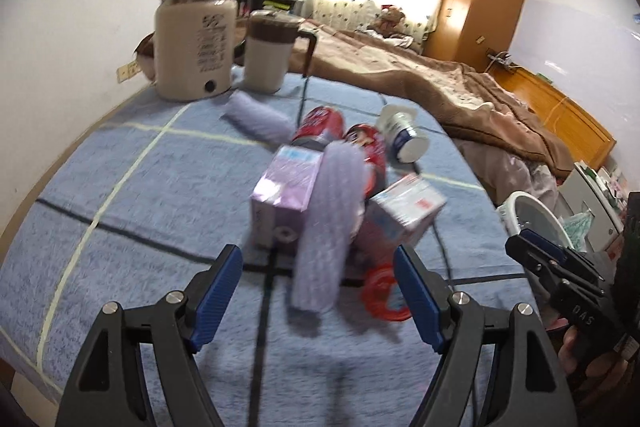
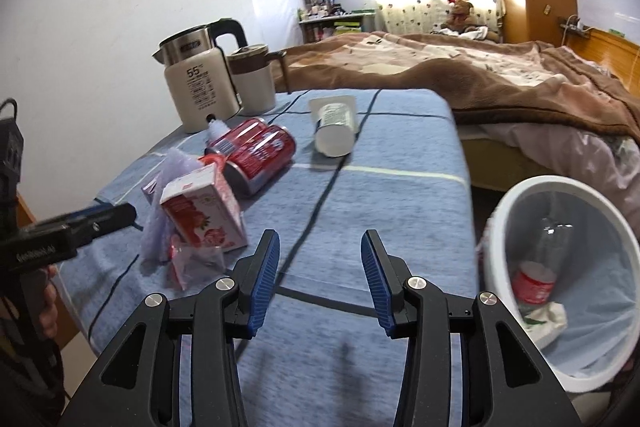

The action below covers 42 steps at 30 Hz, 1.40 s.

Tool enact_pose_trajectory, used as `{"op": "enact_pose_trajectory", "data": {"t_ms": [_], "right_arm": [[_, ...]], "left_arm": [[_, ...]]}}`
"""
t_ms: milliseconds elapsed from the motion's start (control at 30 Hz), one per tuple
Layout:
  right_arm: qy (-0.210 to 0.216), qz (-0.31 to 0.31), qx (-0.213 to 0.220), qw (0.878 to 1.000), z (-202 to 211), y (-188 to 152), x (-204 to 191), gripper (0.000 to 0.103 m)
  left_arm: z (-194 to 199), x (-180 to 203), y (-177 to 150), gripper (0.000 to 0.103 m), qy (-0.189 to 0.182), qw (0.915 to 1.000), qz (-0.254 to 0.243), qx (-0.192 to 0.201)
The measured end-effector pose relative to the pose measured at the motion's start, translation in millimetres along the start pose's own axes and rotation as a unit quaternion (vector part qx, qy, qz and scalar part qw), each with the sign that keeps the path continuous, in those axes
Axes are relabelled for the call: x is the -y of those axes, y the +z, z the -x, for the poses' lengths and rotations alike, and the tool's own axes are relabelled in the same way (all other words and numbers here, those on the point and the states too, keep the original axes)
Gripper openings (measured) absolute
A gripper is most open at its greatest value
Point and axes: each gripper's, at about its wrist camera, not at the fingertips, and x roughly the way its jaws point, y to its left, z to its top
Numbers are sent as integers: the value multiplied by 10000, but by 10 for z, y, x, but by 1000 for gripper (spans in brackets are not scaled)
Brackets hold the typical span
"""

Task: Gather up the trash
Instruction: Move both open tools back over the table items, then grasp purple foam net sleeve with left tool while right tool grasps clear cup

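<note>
A heap of trash lies on the blue checked tablecloth [image 1: 120, 187]: a purple carton [image 1: 282, 187], a lilac bubble-wrap roll [image 1: 326, 227], two red cans [image 2: 258, 151], a pink strawberry carton [image 2: 204, 215], a white tube [image 2: 334, 127] and a red plastic wrapper [image 1: 384, 291]. My left gripper [image 1: 318, 293] is open just in front of the heap, and the roll's near end reaches into the gap without touching the pads. My right gripper [image 2: 320, 279] is open over bare cloth, to the right of the heap, and nothing is between its fingers. Each gripper shows from the side in the other's view, the right gripper [image 1: 518, 245] and the left gripper [image 2: 122, 215].
A cream kettle [image 2: 200, 83] and a lidded mug [image 2: 252, 79] stand at the table's far end, with a black cord [image 2: 320, 195] running across the cloth. A white bin [image 2: 504, 227] beside the table's right edge holds a plastic bottle [image 2: 536, 275]. A bed [image 2: 480, 75] lies beyond.
</note>
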Motion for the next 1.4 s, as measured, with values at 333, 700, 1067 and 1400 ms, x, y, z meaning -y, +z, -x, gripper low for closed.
{"op": "enact_pose_trajectory", "data": {"t_ms": [333, 700, 1067, 1400], "right_arm": [[140, 29, -234, 9996, -156, -64, -114, 44], [682, 178, -465, 9964, -303, -110, -353, 44], [1191, 298, -590, 9907, -430, -110, -601, 59], [1058, 388, -788, 9905, -657, -84, -703, 59]], "left_arm": [[-325, -77, -9, 79, -156, 9993, -11, -334], [-521, -113, 80, 63, -340, 9985, 1, -420], [-476, -335, 58, 33, -285, 9985, 200, -425], [-362, -477, 4, 33, -280, 9985, 277, -374]]}}
